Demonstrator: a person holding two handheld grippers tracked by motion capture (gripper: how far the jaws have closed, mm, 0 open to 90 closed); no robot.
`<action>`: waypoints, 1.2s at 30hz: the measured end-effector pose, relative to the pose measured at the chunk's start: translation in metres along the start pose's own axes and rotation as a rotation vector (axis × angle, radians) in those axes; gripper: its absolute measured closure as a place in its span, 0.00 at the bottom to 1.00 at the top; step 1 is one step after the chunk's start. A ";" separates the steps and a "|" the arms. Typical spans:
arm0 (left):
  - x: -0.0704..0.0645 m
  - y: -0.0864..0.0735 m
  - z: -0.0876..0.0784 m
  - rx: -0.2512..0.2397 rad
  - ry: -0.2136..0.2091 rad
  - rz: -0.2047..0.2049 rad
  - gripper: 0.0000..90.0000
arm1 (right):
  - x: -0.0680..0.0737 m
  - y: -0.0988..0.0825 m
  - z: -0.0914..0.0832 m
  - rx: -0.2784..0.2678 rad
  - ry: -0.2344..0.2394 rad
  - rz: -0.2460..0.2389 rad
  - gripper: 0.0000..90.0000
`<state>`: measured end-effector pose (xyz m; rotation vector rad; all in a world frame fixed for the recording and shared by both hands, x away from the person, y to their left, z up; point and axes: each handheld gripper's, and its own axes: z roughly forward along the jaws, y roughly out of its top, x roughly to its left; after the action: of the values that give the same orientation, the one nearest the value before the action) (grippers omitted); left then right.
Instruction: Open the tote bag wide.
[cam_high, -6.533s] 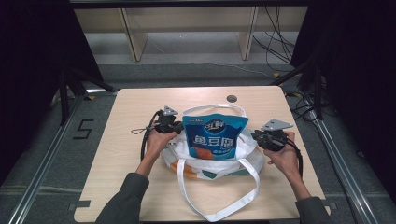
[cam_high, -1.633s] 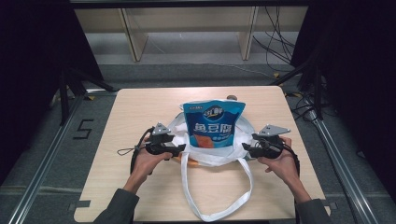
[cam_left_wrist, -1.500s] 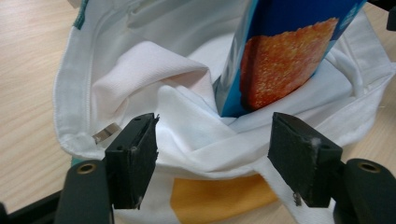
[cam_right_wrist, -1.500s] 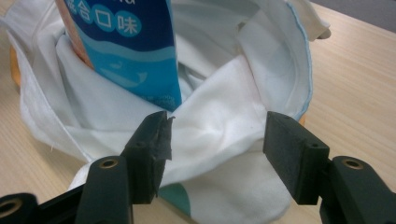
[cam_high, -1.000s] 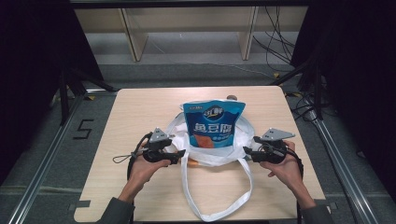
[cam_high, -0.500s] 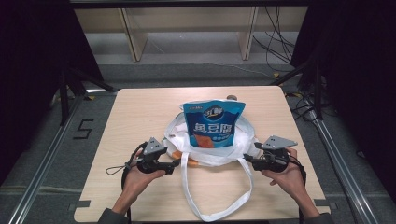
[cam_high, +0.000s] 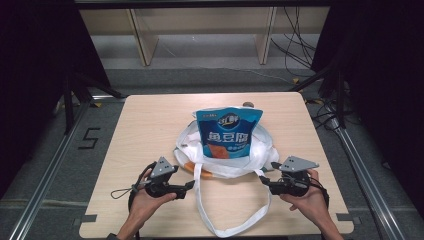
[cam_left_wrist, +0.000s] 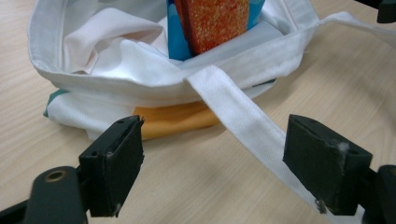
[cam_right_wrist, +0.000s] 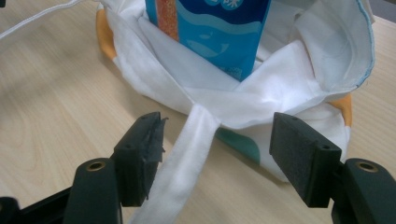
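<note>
White tote bag (cam_high: 225, 160) holds the blue snack pouch (cam_high: 227, 132) upright. Your left gripper (cam_high: 189, 186) and right gripper (cam_high: 262, 181) have just been opening; a strap lies loose between each pair of jaws.

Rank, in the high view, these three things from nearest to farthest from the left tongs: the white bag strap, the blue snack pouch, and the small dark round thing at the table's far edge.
From the left tongs:
1. White bag strap, right beside the tips, on the table's near part.
2. Blue snack pouch, upright in the white bag, mid-table.
3. Small dark round thing, behind the pouch at the far edge.
</note>
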<state>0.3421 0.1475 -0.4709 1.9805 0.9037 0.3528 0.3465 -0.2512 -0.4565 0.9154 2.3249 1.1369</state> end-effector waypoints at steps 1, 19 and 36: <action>0.000 -0.001 0.000 -0.002 0.001 0.001 0.22 | 0.001 -0.001 -0.001 0.004 0.005 0.009 0.39; -0.020 -0.022 -0.005 0.017 -0.049 0.024 0.17 | 0.019 -0.026 -0.012 0.044 0.016 -0.010 0.38; -0.054 -0.040 -0.011 0.053 -0.054 0.088 0.17 | 0.040 -0.046 -0.032 0.032 0.027 -0.008 0.38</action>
<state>0.2806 0.1288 -0.4928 2.0729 0.8008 0.3273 0.2813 -0.2612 -0.4772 0.9069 2.3722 1.1189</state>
